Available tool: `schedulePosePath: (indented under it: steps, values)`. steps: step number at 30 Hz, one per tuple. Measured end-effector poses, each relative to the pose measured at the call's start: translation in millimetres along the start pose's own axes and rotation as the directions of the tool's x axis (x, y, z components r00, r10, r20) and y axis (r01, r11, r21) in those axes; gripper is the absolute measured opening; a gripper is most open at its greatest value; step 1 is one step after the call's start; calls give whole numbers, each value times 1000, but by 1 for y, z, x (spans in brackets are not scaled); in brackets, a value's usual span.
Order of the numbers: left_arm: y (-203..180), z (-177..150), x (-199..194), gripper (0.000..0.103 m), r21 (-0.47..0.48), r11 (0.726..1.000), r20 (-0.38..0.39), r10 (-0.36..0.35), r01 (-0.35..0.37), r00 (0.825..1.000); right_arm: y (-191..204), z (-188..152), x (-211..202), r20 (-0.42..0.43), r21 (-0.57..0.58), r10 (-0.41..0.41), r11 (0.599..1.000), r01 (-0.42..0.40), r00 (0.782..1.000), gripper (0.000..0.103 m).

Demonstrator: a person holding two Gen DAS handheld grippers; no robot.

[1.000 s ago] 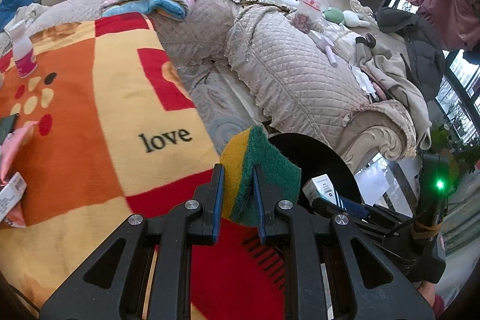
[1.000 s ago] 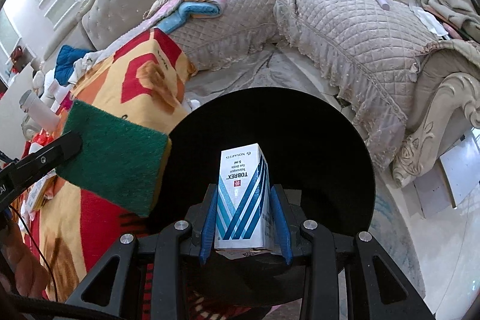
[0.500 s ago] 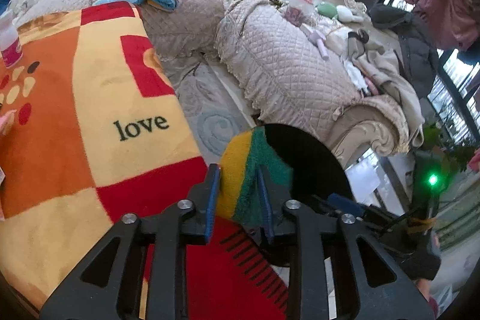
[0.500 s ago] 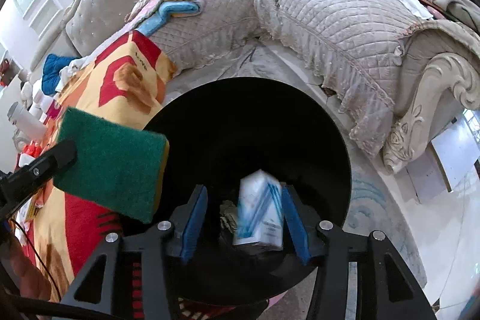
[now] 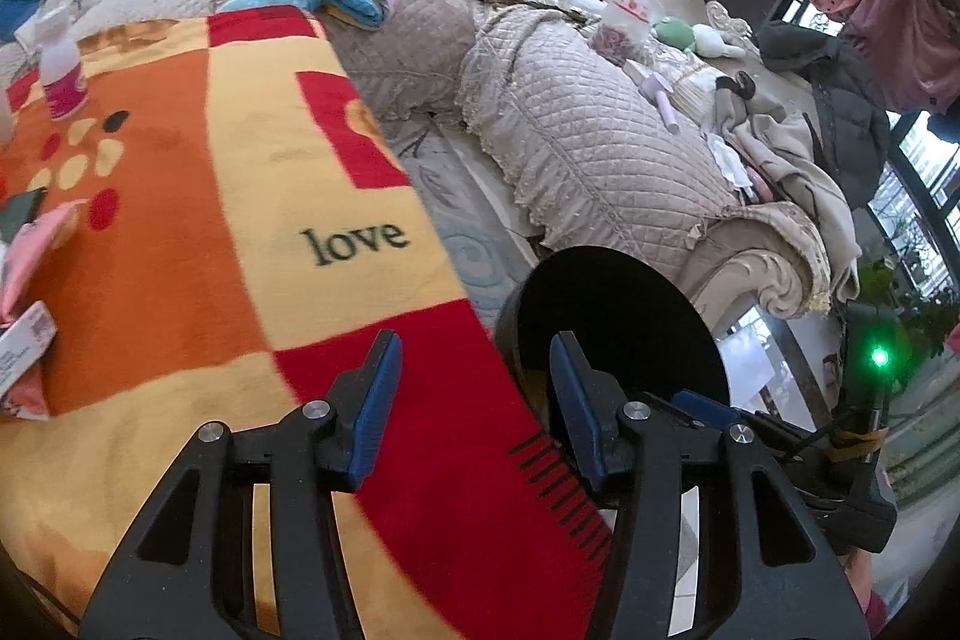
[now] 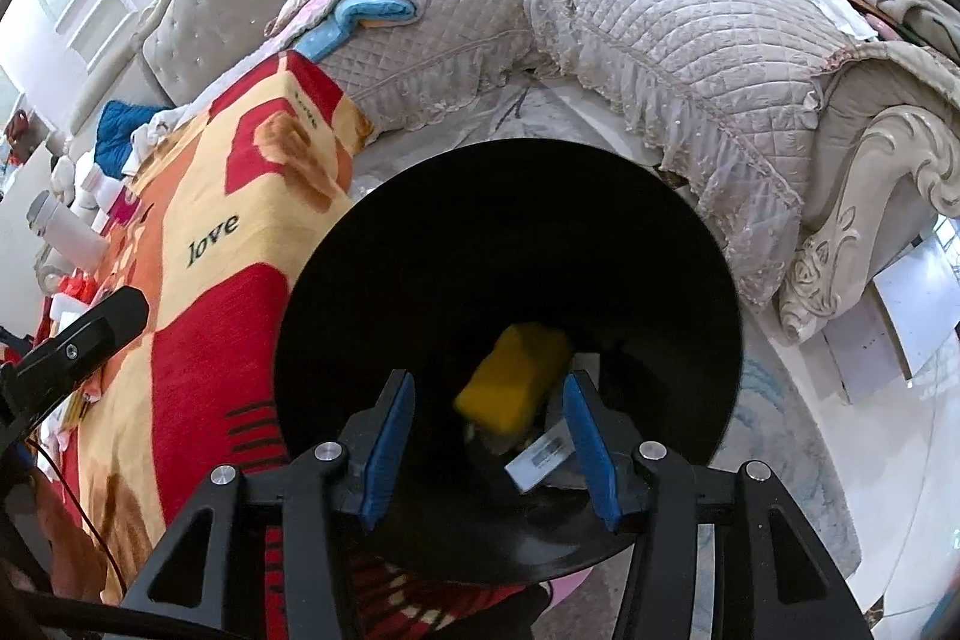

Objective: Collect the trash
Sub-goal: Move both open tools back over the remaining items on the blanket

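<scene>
Black plastic bin (image 6: 510,232) sits on the floor just off the near corner of the desk, which is covered by that orange, yellow and red "love" blanket (image 5: 252,196), and it's already got stuff in it. Right wrist view looks straight down into it: a yellow sponge (image 6: 513,379) is in there, blurry so I'd guess it's mid-drop or only just landed, plus a small white box (image 6: 543,454) with a barcode lying beside it at the bottom. Right claw (image 6: 489,451) hangs over the bin mouth with its blue pads spread apart and nothing between them. Left claw (image 5: 474,403) is empty too, jaws opening, parked over the blanket's red corner right at the bin's rim. So by my count 2 pieces are binned. What's left, as far as I can see: over at the far left edge of the desk there's a pink wrapper (image 5: 30,250), another small white carton (image 5: 21,355) with a code on it, and a white bottle with a pink label (image 5: 60,67) standing near the back left corner. Can't tell if the bottle counts as trash. Both claws are free, so next up is probably heading back to that left edge.
</scene>
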State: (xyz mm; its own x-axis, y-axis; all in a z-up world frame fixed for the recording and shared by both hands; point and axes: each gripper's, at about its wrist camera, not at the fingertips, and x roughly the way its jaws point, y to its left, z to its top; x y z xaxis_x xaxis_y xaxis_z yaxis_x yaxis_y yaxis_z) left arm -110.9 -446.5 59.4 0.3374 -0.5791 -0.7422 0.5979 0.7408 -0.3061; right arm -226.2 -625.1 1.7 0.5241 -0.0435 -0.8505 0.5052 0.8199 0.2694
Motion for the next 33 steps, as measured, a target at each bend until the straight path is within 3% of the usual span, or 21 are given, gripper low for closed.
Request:
schedulePosePath:
  steps: [9,11,20,24,25,27,30,33]
  values:
    - [35,-9,-23,50,-12,994,27,108,-108,994,35,-7,0,-6,-53,24,998,-25,1000,52]
    - [44,-12,-28,50,-13,991,33,134,-134,990,46,-10,1,-5,-72,35,997,-35,999,59]
    - [92,-30,-56,50,-52,969,39,244,-242,969,102,-19,8,-31,-160,85,983,-89,996,62]
    - [114,-37,-73,50,-77,958,43,281,-277,959,124,-24,12,-18,-212,21,977,-24,1000,78]
    - [120,-39,-78,50,-82,955,46,290,-286,956,128,-24,12,-13,-220,10,975,-12,1000,79]
    - [132,-41,-86,50,-94,949,48,306,-301,951,131,-23,11,-26,-217,62,974,-66,998,79]
    - [156,-43,-100,50,-133,936,51,335,-326,941,140,-22,7,-9,-240,38,970,-39,999,79]
    - [182,-44,-113,50,-181,921,61,361,-346,931,149,-22,4,-17,-246,72,966,-74,997,79]
